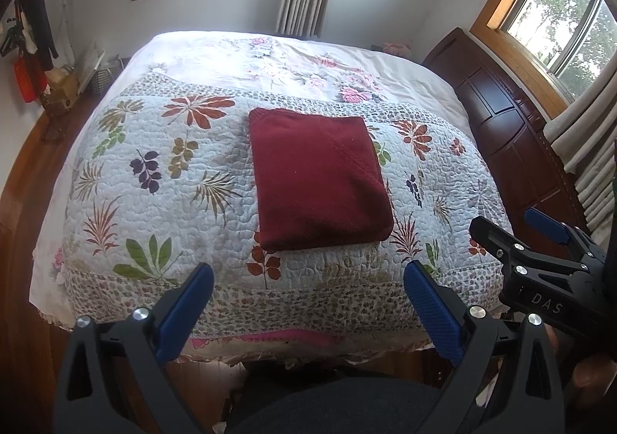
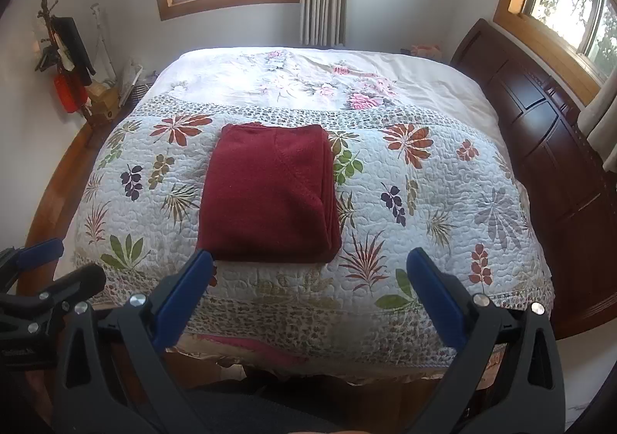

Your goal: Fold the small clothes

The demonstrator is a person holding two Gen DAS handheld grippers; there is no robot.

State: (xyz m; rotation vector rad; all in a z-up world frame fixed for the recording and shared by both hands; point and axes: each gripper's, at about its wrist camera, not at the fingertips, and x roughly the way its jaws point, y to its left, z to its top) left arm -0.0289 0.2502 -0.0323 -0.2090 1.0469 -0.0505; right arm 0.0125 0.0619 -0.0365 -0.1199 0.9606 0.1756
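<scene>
Folding state: the red garment lay as a neat rectangle on the bed's quilt, apparently finished.
Left gripper: jaws spread, empty, near the bed's edge.
Right gripper: jaws spread, empty.
Advice: leave the stack alone; at most, press loose right-side layers flat gently.

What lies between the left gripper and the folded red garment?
Only bare floral quilt separates the open left gripper from the folded red garment, as the left wrist view shows.
</scene>
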